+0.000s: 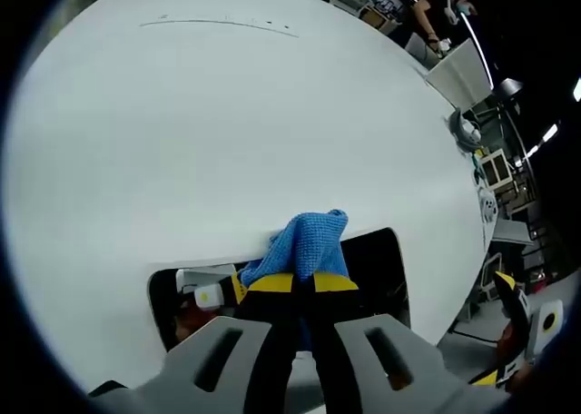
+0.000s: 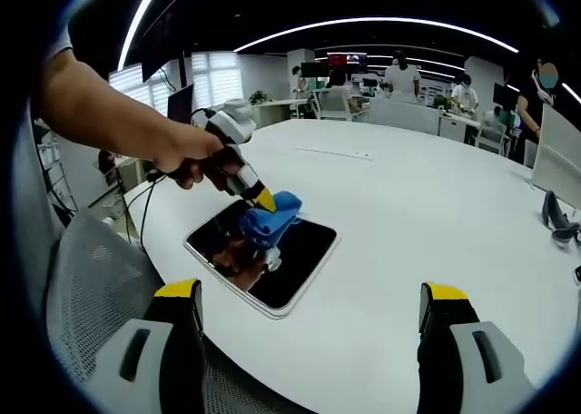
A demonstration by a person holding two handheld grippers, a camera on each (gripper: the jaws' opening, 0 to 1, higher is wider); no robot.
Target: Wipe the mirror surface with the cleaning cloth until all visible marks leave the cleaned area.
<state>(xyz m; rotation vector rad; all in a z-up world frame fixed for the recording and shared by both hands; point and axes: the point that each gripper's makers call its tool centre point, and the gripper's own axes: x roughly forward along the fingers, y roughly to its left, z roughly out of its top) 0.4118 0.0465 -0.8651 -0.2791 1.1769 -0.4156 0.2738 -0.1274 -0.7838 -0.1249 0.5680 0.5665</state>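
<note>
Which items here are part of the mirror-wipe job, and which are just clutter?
Job:
- mirror, flat on the white table
- blue cloth, clamped in the left gripper and pressed on the mirror
- right gripper, open, held back off the mirror

Clutter:
- mesh chair
- dark object at the table edge
- monitor

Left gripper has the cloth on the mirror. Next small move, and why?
Probably drag the left gripper and its blue woven cloth along the dark rectangular mirror toward the uncovered end. The cloth is bunched at one spot, most of the glass lies bare, and the right gripper hangs open, clear of it.
</note>
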